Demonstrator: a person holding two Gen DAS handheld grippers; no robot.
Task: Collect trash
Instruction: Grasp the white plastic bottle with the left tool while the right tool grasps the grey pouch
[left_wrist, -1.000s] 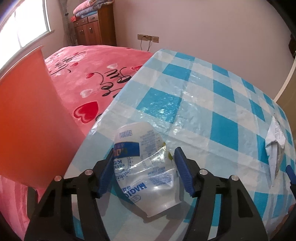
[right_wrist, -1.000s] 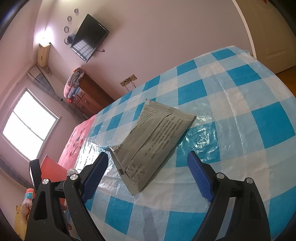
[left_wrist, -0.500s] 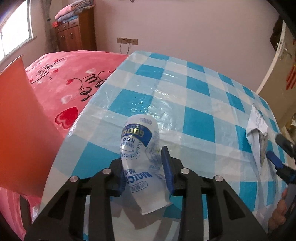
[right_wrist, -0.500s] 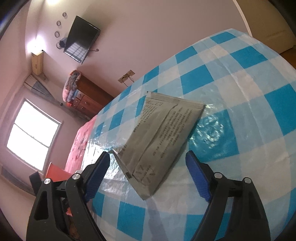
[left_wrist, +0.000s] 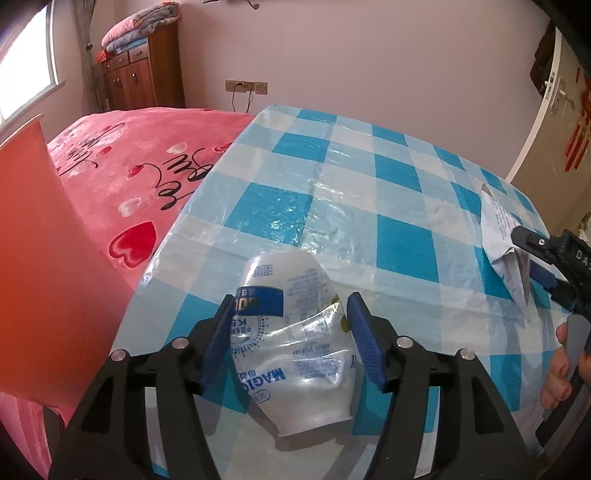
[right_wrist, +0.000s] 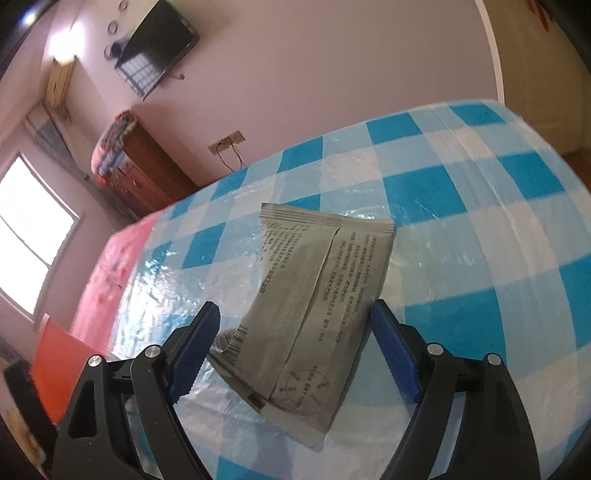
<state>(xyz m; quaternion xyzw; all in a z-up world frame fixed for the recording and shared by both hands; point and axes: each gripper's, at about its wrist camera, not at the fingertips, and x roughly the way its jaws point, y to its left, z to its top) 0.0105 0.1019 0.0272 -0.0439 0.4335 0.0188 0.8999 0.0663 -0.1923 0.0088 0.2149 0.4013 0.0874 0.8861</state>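
Note:
A crumpled clear plastic cup (left_wrist: 291, 336) with blue print lies on its side on the blue-and-white checked tablecloth (left_wrist: 369, 206). My left gripper (left_wrist: 290, 332) stands around the cup, its blue pads (left_wrist: 364, 339) at the cup's two sides. A flat grey foil packet (right_wrist: 314, 314) lies on the cloth, also in the left wrist view (left_wrist: 504, 240). My right gripper (right_wrist: 295, 350) is open around the packet's near end and shows at the right in the left wrist view (left_wrist: 554, 266).
An orange-red bin (left_wrist: 48, 258) stands off the table's left edge, also in the right wrist view (right_wrist: 62, 362). A bed with a pink heart blanket (left_wrist: 140, 170) lies beyond it. A wooden dresser (left_wrist: 144, 74) and a door (left_wrist: 546, 110) stand at the walls.
The left gripper squeezed the cup half a second ago and has since spread, the cup lying wider between the pads. The right gripper has moved forward over the packet's near end.

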